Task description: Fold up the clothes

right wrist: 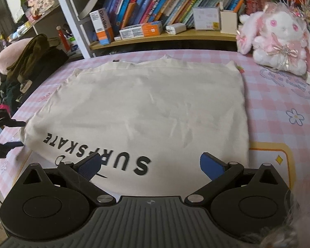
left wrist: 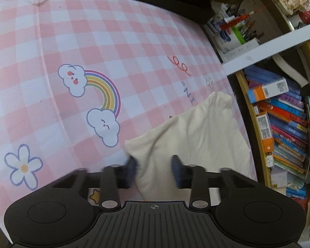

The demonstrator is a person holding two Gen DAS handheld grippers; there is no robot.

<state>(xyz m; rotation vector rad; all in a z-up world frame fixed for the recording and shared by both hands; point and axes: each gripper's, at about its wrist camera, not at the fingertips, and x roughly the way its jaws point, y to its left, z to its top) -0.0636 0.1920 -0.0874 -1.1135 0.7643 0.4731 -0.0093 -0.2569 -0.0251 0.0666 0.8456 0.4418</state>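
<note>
A cream T-shirt (right wrist: pixel 146 107) printed "SURFSKATE" lies spread on the pink checked bedsheet (right wrist: pixel 279 111). My right gripper (right wrist: pixel 150 165) is open, its blue fingers apart just above the shirt's near edge, holding nothing. In the left wrist view a corner of the same cream shirt (left wrist: pixel 196 136) lies at the bed's right side. My left gripper (left wrist: pixel 154 168) is open, its fingers on either side of a raised fold of the cloth, not closed on it. The left gripper also shows in the right wrist view (right wrist: pixel 2 132) at the shirt's left edge.
A bookshelf (right wrist: pixel 155 10) full of books runs behind the bed. A white and pink plush rabbit (right wrist: pixel 279 39) sits at the back right. Dark clothes (right wrist: pixel 31 62) are piled at the left. The sheet shows a rainbow print (left wrist: pixel 93 101).
</note>
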